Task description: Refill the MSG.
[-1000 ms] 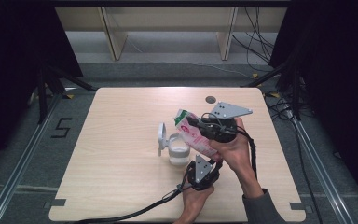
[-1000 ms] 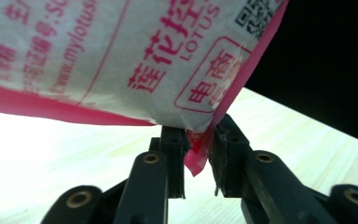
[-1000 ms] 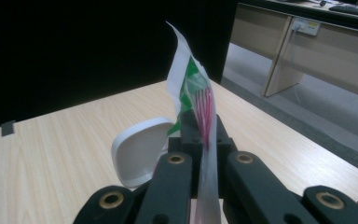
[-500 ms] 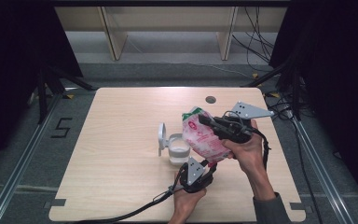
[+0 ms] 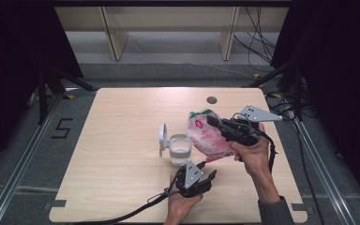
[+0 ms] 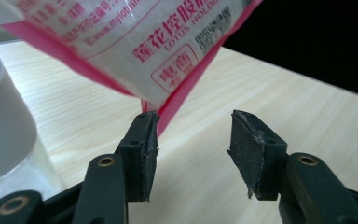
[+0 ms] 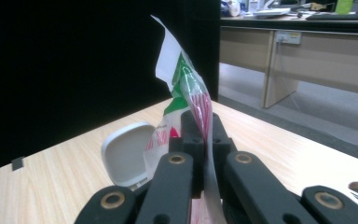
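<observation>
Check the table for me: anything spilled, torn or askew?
Nothing spilled. The bag hangs tilted from the right gripper, torn-looking top edge up; the container stands upright, lid flipped open. The left gripper has just opened.

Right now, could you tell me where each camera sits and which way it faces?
High view: fixed above the person's side, facing forward and down on the table; both forearms enter from below.
Left gripper view: rides the left gripper, looking along its open, just-opening jaws at the pink bag's corner.
Right gripper view: rides the right gripper, clamped on the bag's top, facing desks.
All share the bag and the white-lidded container.
</observation>
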